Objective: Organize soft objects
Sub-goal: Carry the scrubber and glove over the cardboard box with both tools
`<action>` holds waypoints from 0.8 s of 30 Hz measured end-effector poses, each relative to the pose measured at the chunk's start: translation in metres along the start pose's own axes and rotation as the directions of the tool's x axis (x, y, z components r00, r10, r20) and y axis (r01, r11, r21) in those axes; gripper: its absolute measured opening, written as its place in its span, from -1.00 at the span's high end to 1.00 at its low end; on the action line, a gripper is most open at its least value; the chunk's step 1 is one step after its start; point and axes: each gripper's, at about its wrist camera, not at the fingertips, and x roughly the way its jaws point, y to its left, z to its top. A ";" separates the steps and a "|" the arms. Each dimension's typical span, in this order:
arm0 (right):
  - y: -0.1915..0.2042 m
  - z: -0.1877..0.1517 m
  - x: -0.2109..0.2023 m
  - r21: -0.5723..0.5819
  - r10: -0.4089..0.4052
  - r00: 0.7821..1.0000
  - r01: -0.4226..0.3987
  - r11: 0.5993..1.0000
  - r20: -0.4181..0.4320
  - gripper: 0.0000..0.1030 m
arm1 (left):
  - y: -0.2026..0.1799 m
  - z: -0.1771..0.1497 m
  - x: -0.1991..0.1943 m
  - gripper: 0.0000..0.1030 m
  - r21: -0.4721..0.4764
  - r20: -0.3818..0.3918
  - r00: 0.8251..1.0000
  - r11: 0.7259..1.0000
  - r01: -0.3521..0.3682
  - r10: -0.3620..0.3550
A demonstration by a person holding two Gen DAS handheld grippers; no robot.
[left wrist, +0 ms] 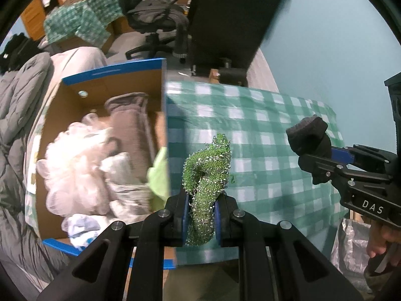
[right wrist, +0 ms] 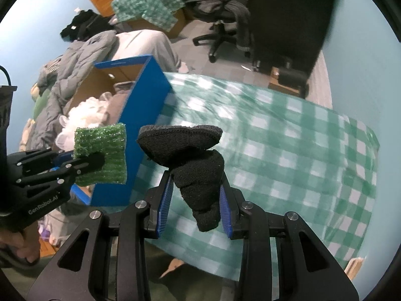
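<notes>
Green scouring pad (left wrist: 208, 188), sparkly and folded on itself, is shown pinched between the blue-padded fingers (left wrist: 185, 210) of the left gripper (left wrist: 200, 215), whose jaws are closed to the pad's thickness. The pad is held in the air, standing up ahead of the fingertips over the green-checked cloth (left wrist: 263, 130) that covers the tabletop. To the left of this gripper, a blue-edged cardboard box (left wrist: 110, 75) is seen, already holding a brown towel (left wrist: 127, 123), a white mesh puff (left wrist: 72, 165), a lime-green cloth (left wrist: 159, 175) against its near wall, and other pale fabrics that are too blurred to identify.

To the right of the left gripper, the right gripper (right wrist: 195, 205) is held aloft as well. A black fabric piece (right wrist: 198, 173) is clamped between its blue pads (right wrist: 165, 200), the jaws partly closed around the bunched cloth, which spreads into a wider flap (right wrist: 180, 135) beyond the fingertips. From the right wrist view, the green pad is seen to the left, just in front of the box's blue wall (right wrist: 140, 135).
</notes>
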 end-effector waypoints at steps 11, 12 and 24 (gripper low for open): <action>0.058 0.039 0.020 -0.091 0.046 0.999 -0.045 0.995 0.009 0.35 | 0.072 0.015 -0.010 0.69 -0.088 0.027 0.999 0.995 -0.038 0.041; 0.063 0.043 0.022 -0.097 0.049 0.999 -0.047 0.994 0.009 0.35 | 0.076 0.016 -0.011 0.69 -0.092 0.030 0.999 0.995 -0.041 0.044; 0.113 0.078 0.050 -0.136 0.070 0.998 -0.069 0.988 0.000 0.35 | 0.129 0.043 -0.014 0.69 -0.103 0.064 0.995 0.992 -0.069 0.075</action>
